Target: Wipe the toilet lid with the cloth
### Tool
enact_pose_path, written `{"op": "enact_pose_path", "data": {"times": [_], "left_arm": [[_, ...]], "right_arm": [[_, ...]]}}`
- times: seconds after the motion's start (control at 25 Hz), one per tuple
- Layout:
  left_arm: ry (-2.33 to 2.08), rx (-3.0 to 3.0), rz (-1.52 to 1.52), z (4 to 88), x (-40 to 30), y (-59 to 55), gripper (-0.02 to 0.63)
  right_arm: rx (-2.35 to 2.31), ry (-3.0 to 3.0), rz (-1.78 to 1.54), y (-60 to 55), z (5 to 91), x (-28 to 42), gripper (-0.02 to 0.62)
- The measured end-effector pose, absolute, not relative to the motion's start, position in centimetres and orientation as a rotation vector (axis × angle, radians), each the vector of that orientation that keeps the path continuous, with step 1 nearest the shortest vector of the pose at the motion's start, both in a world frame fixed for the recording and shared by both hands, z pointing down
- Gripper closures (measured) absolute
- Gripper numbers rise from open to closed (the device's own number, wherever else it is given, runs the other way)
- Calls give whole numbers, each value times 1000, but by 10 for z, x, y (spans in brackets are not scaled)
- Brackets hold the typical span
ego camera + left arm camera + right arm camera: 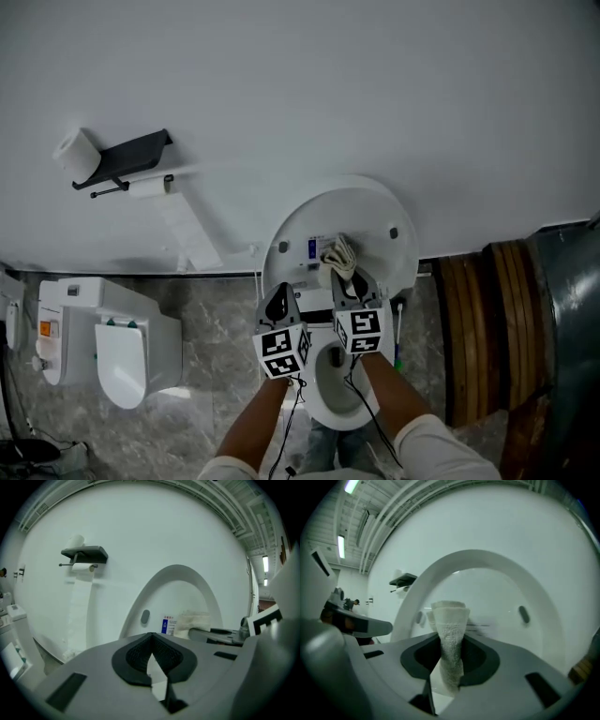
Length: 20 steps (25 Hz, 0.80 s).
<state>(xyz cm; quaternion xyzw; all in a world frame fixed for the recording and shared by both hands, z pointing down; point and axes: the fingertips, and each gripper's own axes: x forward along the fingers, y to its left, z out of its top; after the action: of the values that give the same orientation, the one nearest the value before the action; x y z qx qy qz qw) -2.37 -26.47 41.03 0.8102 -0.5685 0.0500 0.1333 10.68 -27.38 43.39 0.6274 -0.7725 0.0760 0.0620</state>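
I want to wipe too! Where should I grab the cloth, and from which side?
Grab the cloth by its bunched lower end, coming from the front, facing the raised lid, as the right gripper does. It is folded into a narrow strip, so the jaws shut on it easily. Its wider folded top sticks out past them, free to press on the lid.

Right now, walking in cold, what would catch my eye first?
The raised white toilet lid at the centre, standing up by the wall, with a pale cloth pinched in the right gripper just in front of it. The left gripper, shut and empty, sits beside it; a dark toilet-paper shelf hangs at upper left.
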Motion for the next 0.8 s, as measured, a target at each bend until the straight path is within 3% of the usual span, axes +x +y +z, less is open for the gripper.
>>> {"op": "enact_pose_path", "data": {"times": [0.32, 0.52, 0.8], "left_arm": [[-1706, 2302, 196, 440, -82, -266, 595], [-1711, 2262, 229, 458, -97, -267, 594], [-1639, 2303, 218, 463, -63, -273, 594]], "right_arm": [[1566, -2457, 236, -290, 484, -29, 497], [1581, -2390, 285, -315, 511, -33, 497], [1594, -2376, 219, -316, 507, -14, 495]]}}
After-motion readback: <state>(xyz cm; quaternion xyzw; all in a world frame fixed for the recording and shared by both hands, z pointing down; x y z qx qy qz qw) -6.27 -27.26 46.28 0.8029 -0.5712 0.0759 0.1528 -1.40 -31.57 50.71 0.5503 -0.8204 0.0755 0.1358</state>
